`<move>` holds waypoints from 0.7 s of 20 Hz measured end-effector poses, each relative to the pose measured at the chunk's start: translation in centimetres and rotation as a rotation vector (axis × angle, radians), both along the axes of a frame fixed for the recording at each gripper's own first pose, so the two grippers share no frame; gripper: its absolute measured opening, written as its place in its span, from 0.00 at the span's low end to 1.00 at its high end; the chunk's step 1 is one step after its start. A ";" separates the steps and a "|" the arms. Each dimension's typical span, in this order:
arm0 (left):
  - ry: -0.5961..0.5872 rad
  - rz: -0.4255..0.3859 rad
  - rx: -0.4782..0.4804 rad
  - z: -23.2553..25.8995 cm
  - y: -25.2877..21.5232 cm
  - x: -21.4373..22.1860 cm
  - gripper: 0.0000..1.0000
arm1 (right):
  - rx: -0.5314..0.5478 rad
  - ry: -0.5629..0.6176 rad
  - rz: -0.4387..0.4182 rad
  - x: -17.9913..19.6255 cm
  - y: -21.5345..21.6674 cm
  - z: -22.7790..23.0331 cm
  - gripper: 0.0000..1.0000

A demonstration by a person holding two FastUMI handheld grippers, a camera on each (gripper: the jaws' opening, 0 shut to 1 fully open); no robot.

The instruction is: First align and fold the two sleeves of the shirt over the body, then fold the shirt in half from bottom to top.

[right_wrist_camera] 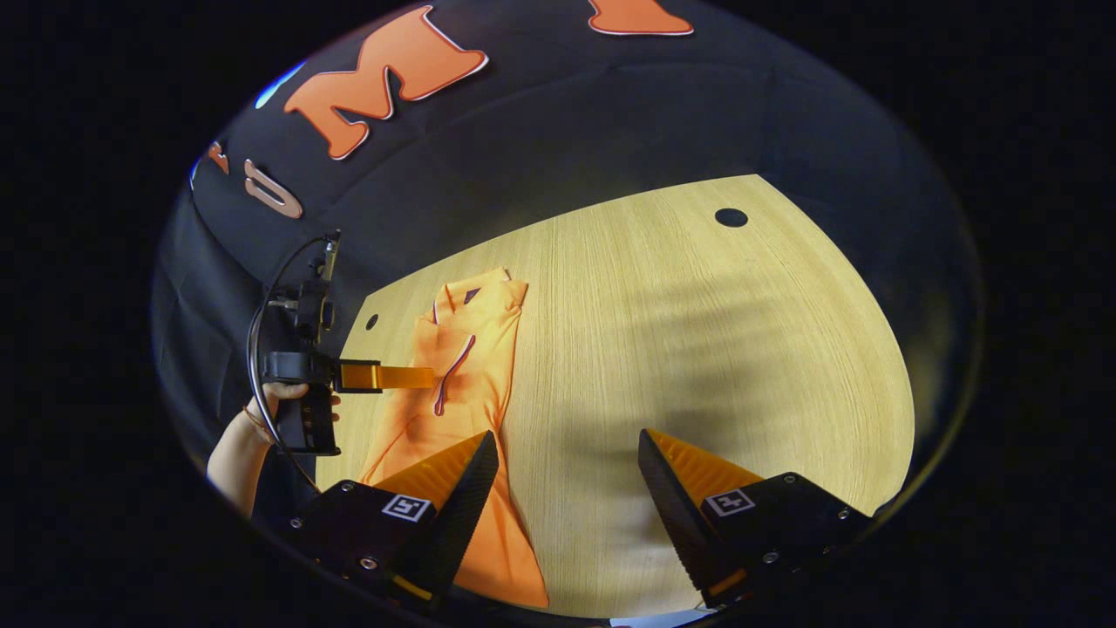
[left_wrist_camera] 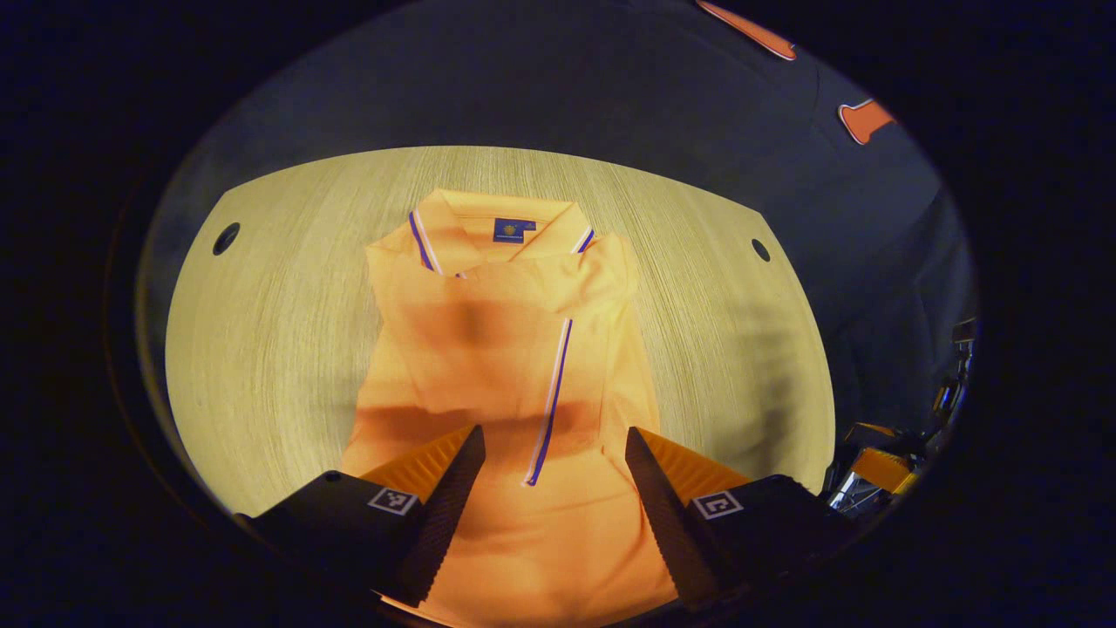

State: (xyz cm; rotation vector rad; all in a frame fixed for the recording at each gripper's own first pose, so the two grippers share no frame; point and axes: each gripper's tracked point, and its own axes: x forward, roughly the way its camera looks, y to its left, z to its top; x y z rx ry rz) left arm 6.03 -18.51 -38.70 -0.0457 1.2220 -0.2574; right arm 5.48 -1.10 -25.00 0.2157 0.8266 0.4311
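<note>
Two sleeves lie folded over the orange shirt (left_wrist_camera: 501, 349) on the surface (right_wrist_camera: 697, 349). The left hand-held gripper (left_wrist_camera: 554, 453) hovers wide open and empty above its hem; the right hand-held gripper (right_wrist_camera: 567, 458), equally open and empty, waits beside it. Next, likely: pinch hem corners, fold toward the collar (left_wrist_camera: 497, 228).

Shirt: orange polo shirt (left_wrist_camera: 506, 349), sleeves folded over body, collar (left_wrist_camera: 501, 228) far
Table: wooden table (left_wrist_camera: 261, 331), shirt lies flat on it
Left gripper (left_wrist_camera: 554, 471): fingers apart above hem

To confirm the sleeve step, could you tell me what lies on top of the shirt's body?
A folded sleeve with striped trim lies across the orange shirt. Whatever lies beneath that fold is covered.
</note>
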 end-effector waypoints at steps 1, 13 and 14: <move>-0.013 -0.007 0.014 0.7 0.7 -0.6 0.98 | -0.007 -0.002 0.009 -0.4 0.7 -0.1 0.98; -0.132 0.062 0.023 8.5 11.1 -15.3 0.99 | -0.194 0.022 0.055 -10.4 6.2 -3.0 0.99; -0.133 0.067 0.025 8.7 11.8 -17.2 0.99 | -0.216 0.025 0.052 -11.5 6.2 -3.5 0.98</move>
